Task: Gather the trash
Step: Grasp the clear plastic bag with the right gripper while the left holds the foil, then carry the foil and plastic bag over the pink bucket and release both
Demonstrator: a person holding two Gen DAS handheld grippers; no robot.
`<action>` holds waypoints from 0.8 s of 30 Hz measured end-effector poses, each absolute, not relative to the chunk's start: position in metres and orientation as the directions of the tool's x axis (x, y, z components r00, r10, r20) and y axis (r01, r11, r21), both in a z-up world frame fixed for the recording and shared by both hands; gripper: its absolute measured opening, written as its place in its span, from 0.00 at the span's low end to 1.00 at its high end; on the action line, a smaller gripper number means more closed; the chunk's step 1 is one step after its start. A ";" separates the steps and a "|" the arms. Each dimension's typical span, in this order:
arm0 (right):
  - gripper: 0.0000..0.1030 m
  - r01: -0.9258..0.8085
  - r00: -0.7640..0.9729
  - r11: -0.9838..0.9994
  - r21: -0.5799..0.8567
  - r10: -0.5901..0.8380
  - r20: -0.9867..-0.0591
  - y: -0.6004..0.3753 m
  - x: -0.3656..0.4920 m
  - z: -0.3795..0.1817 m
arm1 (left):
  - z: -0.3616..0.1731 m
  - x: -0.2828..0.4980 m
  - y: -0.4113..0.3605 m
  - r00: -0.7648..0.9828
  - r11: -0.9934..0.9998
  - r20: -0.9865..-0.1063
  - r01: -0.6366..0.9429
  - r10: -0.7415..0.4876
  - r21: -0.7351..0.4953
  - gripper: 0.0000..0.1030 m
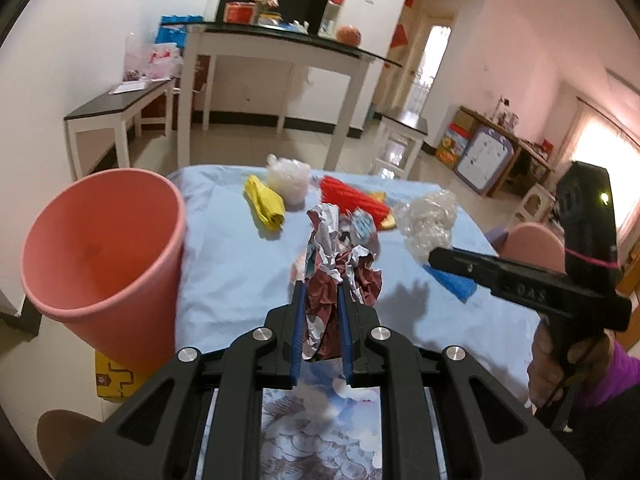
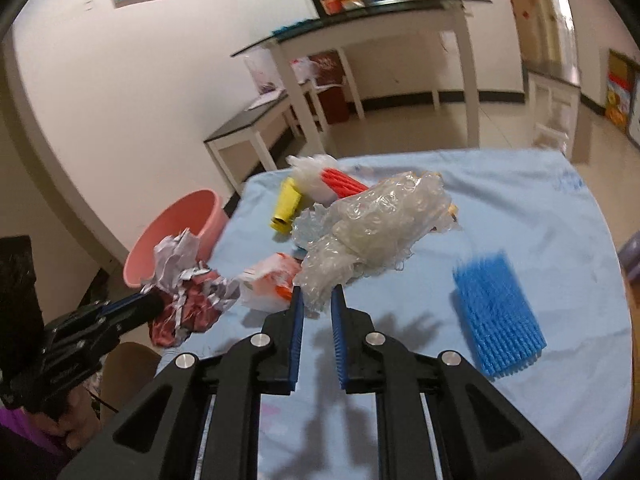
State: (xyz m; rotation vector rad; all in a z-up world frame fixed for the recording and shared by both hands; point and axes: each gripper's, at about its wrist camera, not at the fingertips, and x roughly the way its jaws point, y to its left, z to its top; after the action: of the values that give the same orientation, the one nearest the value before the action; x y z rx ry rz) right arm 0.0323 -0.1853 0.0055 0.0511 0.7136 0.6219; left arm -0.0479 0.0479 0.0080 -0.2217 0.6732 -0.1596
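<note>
Left gripper [image 1: 321, 292] is pinching a crumpled paper wad [image 1: 340, 264] between its blue pads, holding it above the blue tablecloth [image 1: 224, 264]. Right gripper [image 2: 317, 300] is clamping the near end of a clear plastic wrap bundle [image 2: 376, 224]. Beyond the table's left edge, a pink bin [image 1: 100, 256] is standing.

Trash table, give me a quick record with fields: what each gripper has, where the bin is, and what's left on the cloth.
left gripper: shut on crumpled paper wad, lifted off the cloth
right gripper: shut on the end of clear bubble wrap
pink bin: beside the table's left edge, no trash visible inside
blue tablecloth: covers the table
left on cloth: yellow wrapper, white foam net, red foam net, blue foam net, orange-white bag
</note>
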 end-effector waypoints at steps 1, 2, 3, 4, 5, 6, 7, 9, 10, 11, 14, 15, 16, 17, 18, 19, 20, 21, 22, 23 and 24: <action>0.13 -0.525 0.584 0.816 0.244 0.553 -0.594 -0.184 0.031 0.007 | 0.010 -0.049 0.051 0.777 0.965 -0.593 0.066 -0.210 -0.256 0.15; 0.13 -0.535 0.583 0.811 0.238 0.558 -0.591 -0.182 0.029 0.009 | 0.012 -0.050 0.054 0.785 0.965 -0.586 0.053 -0.200 -0.258 0.15; 0.13 -0.547 0.580 0.804 0.232 0.564 -0.588 -0.177 0.028 0.011 | 0.013 -0.050 0.058 0.790 0.965 -0.582 0.043 -0.192 -0.260 0.15; 0.13 -0.554 0.578 0.800 0.228 0.568 -0.586 -0.174 0.027 0.013 | 0.014 -0.052 0.063 0.800 0.964 -0.574 0.022 -0.176 -0.266 0.15; 0.13 -0.569 0.574 0.793 0.221 0.574 -0.583 -0.168 0.027 0.015 | 0.015 -0.052 0.066 0.804 0.963 -0.571 0.011 -0.169 -0.269 0.15; 0.13 -0.576 0.572 0.788 0.216 0.578 -0.582 -0.162 0.027 0.016 | 0.015 -0.053 0.069 0.808 0.962 -0.567 -0.002 -0.160 -0.274 0.15; 0.13 -0.591 0.568 0.779 0.209 0.586 -0.578 -0.155 0.027 0.020 | 0.016 -0.054 0.073 0.814 0.961 -0.563 -0.019 -0.146 -0.277 0.15; 0.13 -0.615 0.562 0.764 0.195 0.598 -0.571 -0.144 0.028 0.025 | 0.019 -0.057 0.082 0.824 0.959 -0.555 -0.052 -0.116 -0.279 0.15; 0.13 -0.624 0.561 0.758 0.189 0.603 -0.567 -0.140 0.027 0.027 | 0.020 -0.058 0.085 0.827 0.958 -0.552 -0.065 -0.105 -0.280 0.15; 0.13 -0.637 0.558 0.749 0.181 0.610 -0.563 -0.132 0.027 0.030 | 0.021 -0.059 0.090 0.832 0.956 -0.548 -0.080 -0.093 -0.283 0.15; 0.13 -0.668 0.539 0.723 0.174 0.632 -0.557 -0.113 0.026 0.035 | 0.024 -0.064 0.106 0.843 0.947 -0.536 -0.129 -0.051 -0.293 0.15; 0.13 -0.677 0.532 0.716 0.172 0.637 -0.558 -0.107 0.027 0.037 | 0.025 -0.066 0.110 0.845 0.944 -0.533 -0.145 -0.037 -0.295 0.15; 0.13 -0.689 0.523 0.705 0.168 0.644 -0.559 -0.098 0.028 0.038 | 0.026 -0.068 0.116 0.848 0.940 -0.530 -0.165 -0.019 -0.298 0.15; 0.13 -0.696 0.517 0.698 0.165 0.648 -0.559 -0.093 0.028 0.039 | 0.026 -0.069 0.120 0.849 0.937 -0.529 -0.179 -0.007 -0.300 0.15; 0.13 -0.706 0.510 0.690 0.162 0.653 -0.560 -0.087 0.028 0.040 | 0.027 -0.071 0.124 0.849 0.934 -0.528 -0.193 0.005 -0.302 0.15; 0.13 -0.718 0.500 0.678 0.156 0.660 -0.561 -0.078 0.029 0.041 | 0.028 -0.073 0.129 0.850 0.929 -0.527 -0.209 0.019 -0.304 0.15; 0.13 -0.727 0.495 0.670 0.152 0.663 -0.561 -0.073 0.029 0.043 | 0.029 -0.074 0.133 0.849 0.926 -0.527 -0.221 0.029 -0.305 0.15; 0.13 -0.738 0.486 0.659 0.146 0.669 -0.562 -0.065 0.029 0.044 | 0.029 -0.075 0.136 0.849 0.923 -0.526 -0.232 0.040 -0.306 0.15; 0.13 -0.748 0.477 0.648 0.141 0.674 -0.564 -0.057 0.029 0.044 | 0.030 -0.077 0.141 0.849 0.919 -0.525 -0.249 0.056 -0.304 0.15; 0.13 -0.756 0.469 0.639 0.139 0.678 -0.566 -0.052 0.031 0.044 | 0.029 -0.078 0.144 0.849 0.917 -0.525 -0.258 0.065 -0.303 0.15; 0.13 -0.766 0.459 0.628 0.136 0.683 -0.569 -0.044 0.031 0.044 | 0.029 -0.080 0.148 0.847 0.914 -0.526 -0.272 0.079 -0.301 0.15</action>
State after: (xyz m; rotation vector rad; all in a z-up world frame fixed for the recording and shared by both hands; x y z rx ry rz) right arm 0.0315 -0.0441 0.0443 -0.1467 0.6303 0.8957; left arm -0.0796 0.1481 0.0291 -0.3778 0.5309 0.1896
